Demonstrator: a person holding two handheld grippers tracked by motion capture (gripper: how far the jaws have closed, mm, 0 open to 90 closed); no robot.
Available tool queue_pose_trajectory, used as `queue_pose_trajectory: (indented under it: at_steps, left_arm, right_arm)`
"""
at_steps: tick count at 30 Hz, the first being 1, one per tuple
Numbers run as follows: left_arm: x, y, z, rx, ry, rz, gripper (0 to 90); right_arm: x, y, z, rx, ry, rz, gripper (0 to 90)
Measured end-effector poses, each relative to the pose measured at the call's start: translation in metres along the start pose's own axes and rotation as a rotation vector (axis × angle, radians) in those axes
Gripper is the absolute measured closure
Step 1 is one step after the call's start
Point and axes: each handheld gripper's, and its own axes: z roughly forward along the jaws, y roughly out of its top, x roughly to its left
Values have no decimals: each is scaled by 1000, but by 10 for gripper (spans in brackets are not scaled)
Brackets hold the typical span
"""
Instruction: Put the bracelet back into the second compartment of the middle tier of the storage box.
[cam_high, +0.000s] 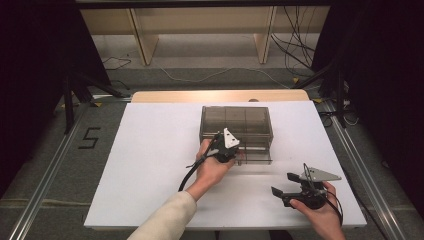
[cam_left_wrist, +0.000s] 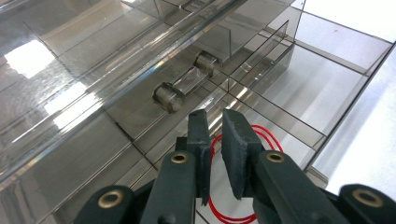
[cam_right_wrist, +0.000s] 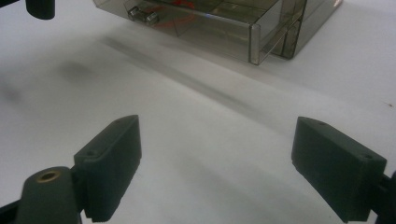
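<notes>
Over the pulled-out drawer (cam_left_wrist: 280, 88) of the smoky clear organiser box (cam_high: 235, 122), your left gripper (cam_left_wrist: 215, 140) hangs, jaws slightly parted, gripping nothing; red rubber bands (cam_left_wrist: 261, 135) lie beneath. Your right gripper (cam_right_wrist: 217, 163) gapes wide above the white table (cam_right_wrist: 210, 121).

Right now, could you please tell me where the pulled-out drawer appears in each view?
High view: drawer at centre, jutting from the smoky box toward the person.
Left gripper view: drawer across the middle and right, under the jaws.
Right gripper view: drawer at top centre.
Shared landmark: the smoky box.
</notes>
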Motion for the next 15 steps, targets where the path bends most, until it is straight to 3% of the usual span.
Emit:
queue_pose_trajectory:
  at_steps: [9,15]
  left_arm:
    - [4,3,-19,-27,-27,-2,704]
    - [11,5,-30,-51,-39,-35,608]
  right_arm:
    - [0,0,0,1,0,-2,168]
    - [0,0,1,-2,1,-9,168]
